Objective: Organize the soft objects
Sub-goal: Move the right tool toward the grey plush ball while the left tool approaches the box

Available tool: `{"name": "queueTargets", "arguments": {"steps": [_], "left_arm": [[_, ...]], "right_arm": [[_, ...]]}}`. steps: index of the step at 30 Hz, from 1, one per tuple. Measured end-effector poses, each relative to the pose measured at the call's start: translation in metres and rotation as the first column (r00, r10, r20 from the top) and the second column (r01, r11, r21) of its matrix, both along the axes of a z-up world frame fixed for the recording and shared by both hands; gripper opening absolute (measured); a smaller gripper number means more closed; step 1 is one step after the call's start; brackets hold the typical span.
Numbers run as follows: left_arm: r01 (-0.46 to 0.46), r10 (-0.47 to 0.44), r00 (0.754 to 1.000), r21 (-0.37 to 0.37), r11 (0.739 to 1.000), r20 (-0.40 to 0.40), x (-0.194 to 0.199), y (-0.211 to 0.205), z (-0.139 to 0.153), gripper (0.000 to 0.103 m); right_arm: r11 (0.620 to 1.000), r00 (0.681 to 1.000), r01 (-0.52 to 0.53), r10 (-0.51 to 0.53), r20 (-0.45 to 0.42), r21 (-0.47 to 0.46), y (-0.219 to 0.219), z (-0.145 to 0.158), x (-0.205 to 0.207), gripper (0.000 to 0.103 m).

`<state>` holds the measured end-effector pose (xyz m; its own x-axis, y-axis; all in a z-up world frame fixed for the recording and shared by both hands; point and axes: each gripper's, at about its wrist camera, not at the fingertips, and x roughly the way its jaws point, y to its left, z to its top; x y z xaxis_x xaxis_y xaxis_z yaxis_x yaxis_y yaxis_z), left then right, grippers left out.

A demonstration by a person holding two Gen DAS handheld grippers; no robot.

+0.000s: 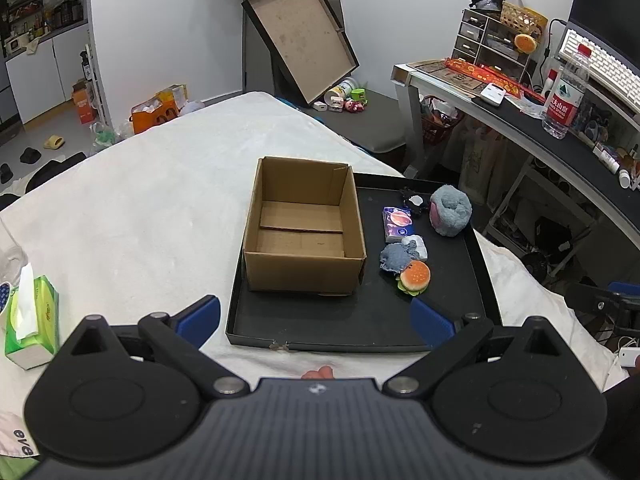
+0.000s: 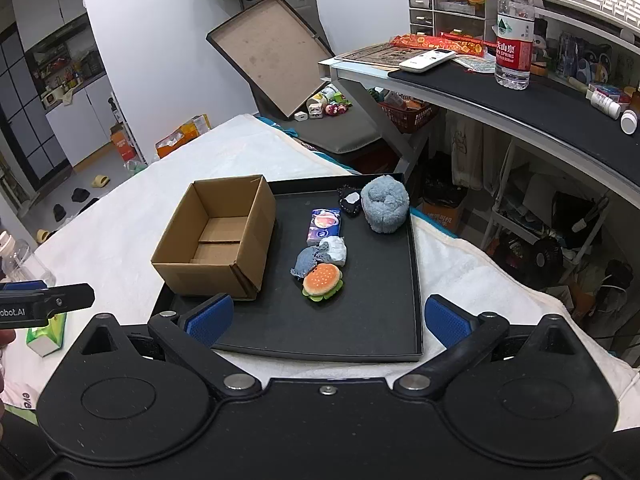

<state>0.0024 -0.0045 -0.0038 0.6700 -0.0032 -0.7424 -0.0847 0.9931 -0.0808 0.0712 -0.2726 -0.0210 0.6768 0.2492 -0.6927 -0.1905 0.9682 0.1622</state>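
Note:
An empty brown cardboard box (image 1: 304, 226) (image 2: 218, 236) stands on the left part of a black tray (image 1: 360, 332) (image 2: 360, 332). To its right lie a plush burger (image 1: 415, 277) (image 2: 322, 281), a grey-blue cloth piece (image 1: 394, 258) (image 2: 307, 261), a small white-grey soft item (image 1: 416, 247) (image 2: 335, 250), a purple tissue pack (image 1: 397, 224) (image 2: 325, 227), a dark small item (image 1: 414, 202) (image 2: 351, 201) and a fluffy blue-grey roll (image 1: 451, 210) (image 2: 385, 202). My left gripper (image 1: 316, 320) and right gripper (image 2: 328, 318) hover open over the tray's near edge, holding nothing.
The tray rests on a white cloth-covered surface (image 1: 140, 220). A green tissue box (image 1: 32, 320) sits at the near left. A desk (image 2: 520, 96) with a water bottle (image 2: 514, 28) stands to the right. A tilted open lid (image 1: 300, 40) leans at the back.

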Motion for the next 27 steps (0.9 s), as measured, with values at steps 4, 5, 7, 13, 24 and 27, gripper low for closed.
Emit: {"name": "queueTargets", "arguments": {"steps": [4, 5, 7, 13, 24, 27], "left_arm": [[0.005, -0.005, 1.000, 0.000, 1.000, 0.002, 0.000, -0.002, 0.001, 0.101], [0.005, -0.005, 1.000, 0.001, 1.000, 0.003, 0.001, -0.003, 0.001, 0.101], [0.007, -0.007, 1.000, 0.001, 1.000, 0.005, 0.000, -0.003, 0.002, 0.101], [0.011, -0.011, 1.000, 0.007, 1.000, 0.012, -0.002, -0.006, 0.006, 0.101], [0.024, -0.024, 1.000, 0.015, 1.000, 0.017, -0.004, -0.013, 0.012, 0.101], [0.032, -0.032, 0.999, 0.022, 0.999, 0.018, -0.004, -0.015, 0.015, 0.101]], "right_arm": [[1.000, 1.000, 0.004, -0.004, 0.000, 0.003, -0.002, 0.001, 0.001, 0.103], [1.000, 1.000, 0.005, -0.005, 0.001, 0.005, -0.003, 0.001, 0.001, 0.103], [1.000, 1.000, 0.007, -0.007, 0.002, 0.007, -0.004, 0.001, 0.002, 0.103], [1.000, 1.000, 0.011, -0.011, 0.007, 0.008, -0.005, 0.002, 0.001, 0.103], [1.000, 1.000, 0.021, -0.021, 0.015, 0.009, -0.009, 0.004, -0.003, 0.103], [1.000, 1.000, 0.021, -0.021, 0.019, 0.009, -0.011, 0.005, -0.005, 0.103]]}}
